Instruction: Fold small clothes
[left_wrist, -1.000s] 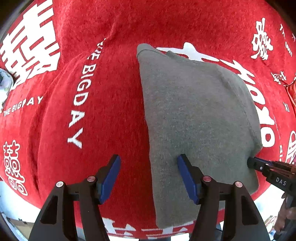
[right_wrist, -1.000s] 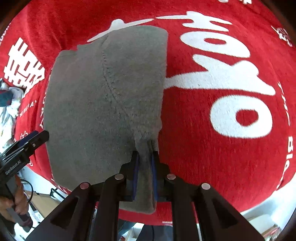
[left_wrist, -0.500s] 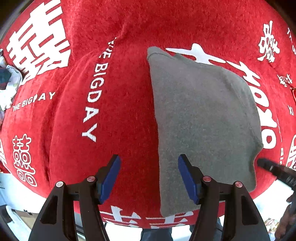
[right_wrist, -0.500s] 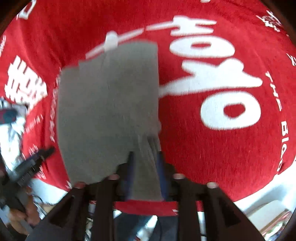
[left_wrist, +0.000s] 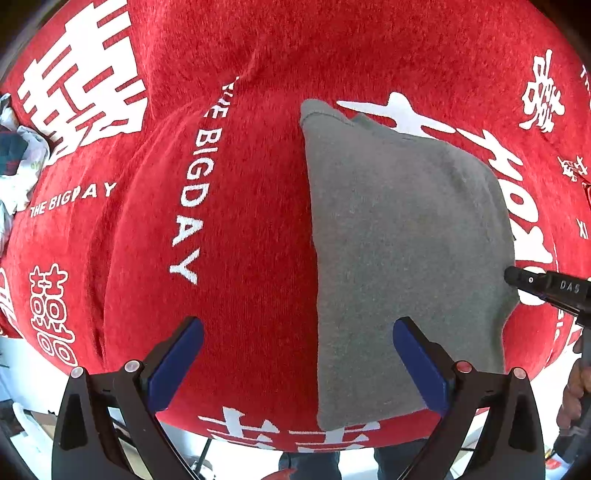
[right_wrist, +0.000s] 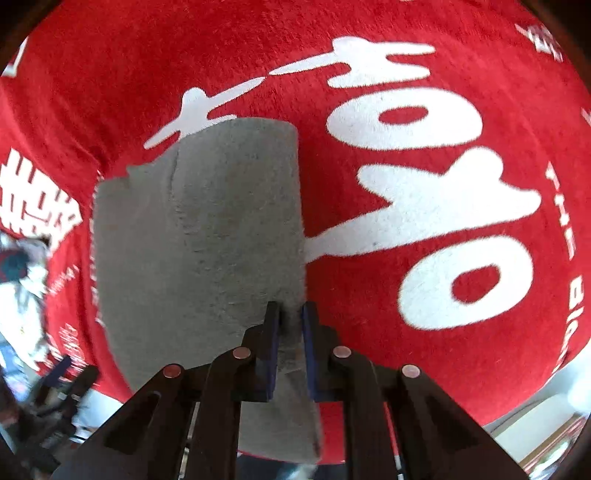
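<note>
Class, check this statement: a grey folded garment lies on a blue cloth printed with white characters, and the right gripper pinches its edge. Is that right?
Not quite. The cloth under the grey garment is red, not blue, as the right wrist view shows. The rest stands: white characters are printed on it, and the right gripper, jaws closing, has the garment's edge between its pads.
</note>
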